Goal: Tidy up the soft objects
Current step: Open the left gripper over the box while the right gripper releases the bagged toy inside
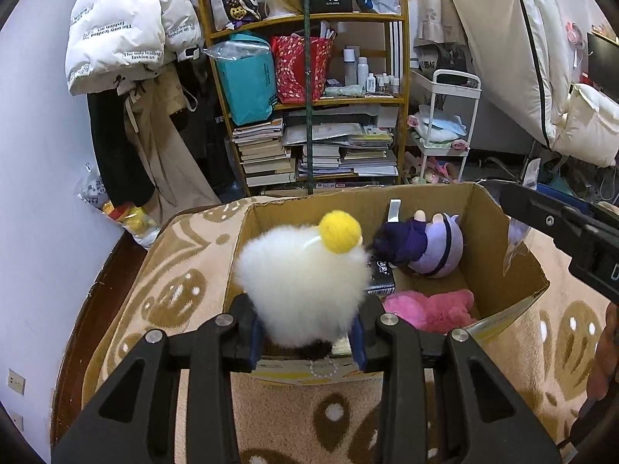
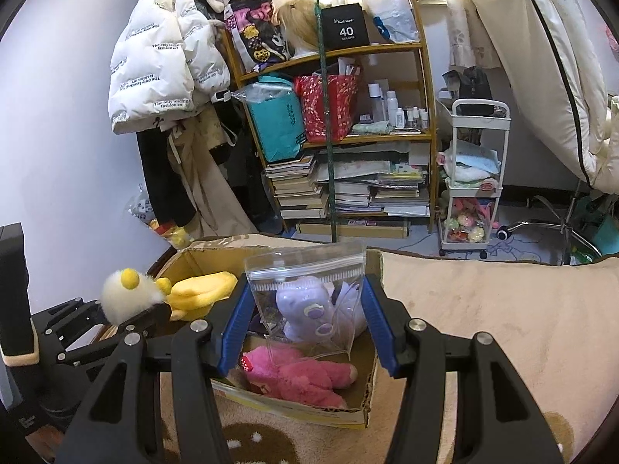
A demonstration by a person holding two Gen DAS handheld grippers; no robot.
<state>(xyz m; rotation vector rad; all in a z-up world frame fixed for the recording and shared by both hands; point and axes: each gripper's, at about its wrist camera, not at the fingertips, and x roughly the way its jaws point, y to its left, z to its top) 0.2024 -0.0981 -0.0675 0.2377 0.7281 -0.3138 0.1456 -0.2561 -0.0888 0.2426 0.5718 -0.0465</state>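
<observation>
My left gripper (image 1: 305,332) is shut on a white fluffy toy (image 1: 301,282) with a yellow ball on top, held over the near left part of an open cardboard box (image 1: 503,255). Inside lie a purple doll (image 1: 425,243), a pink plush (image 1: 429,309) and a small black packet (image 1: 381,278). My right gripper (image 2: 307,317) is shut on a clear zip bag (image 2: 309,266) with a lilac plush (image 2: 305,305) inside, held above the box (image 2: 201,255) over the pink plush (image 2: 301,375). A yellow plush (image 2: 201,286) lies at the box's left. The white toy (image 2: 123,297) shows there too.
The box sits on a beige patterned blanket (image 1: 185,270). Behind stand a wooden shelf (image 1: 402,100) of books and bags, a white trolley (image 2: 476,178), hung coats (image 1: 127,31) on the left wall, and a chair base (image 2: 557,228) on the floor.
</observation>
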